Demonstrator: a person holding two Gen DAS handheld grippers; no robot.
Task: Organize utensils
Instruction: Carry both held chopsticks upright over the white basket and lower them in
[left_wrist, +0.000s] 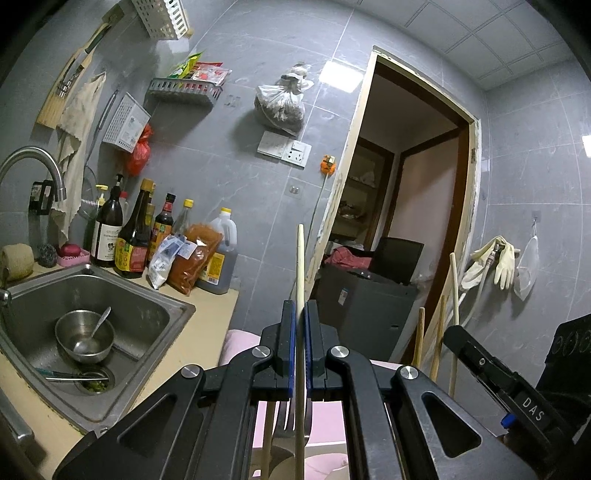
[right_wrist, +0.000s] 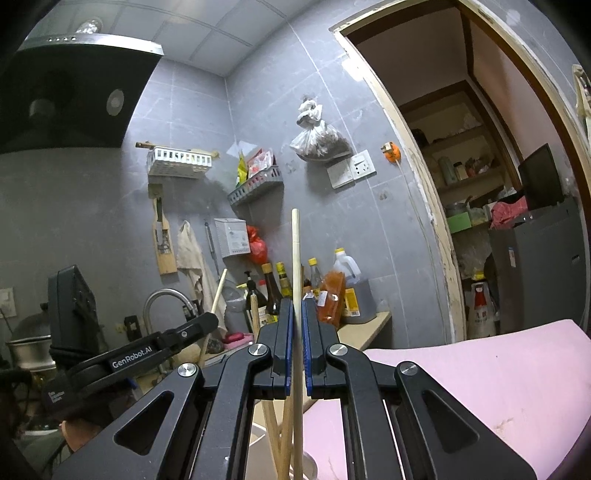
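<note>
My left gripper points level and is shut on a pale wooden chopstick that stands upright between its blue pads. Beneath it hang a metal fork and more chopstick ends over a pink surface. My right gripper is shut on a second upright chopstick; under it, several chopsticks lean together in a whitish holder whose shape is mostly hidden. Each gripper shows in the other's view: the right gripper with its stick at the right edge, the left gripper low on the left.
A steel sink at the left holds a metal bowl with a spoon. Sauce bottles and bags crowd the counter behind it. A pink mat lies below right. An open doorway is ahead; a range hood hangs upper left.
</note>
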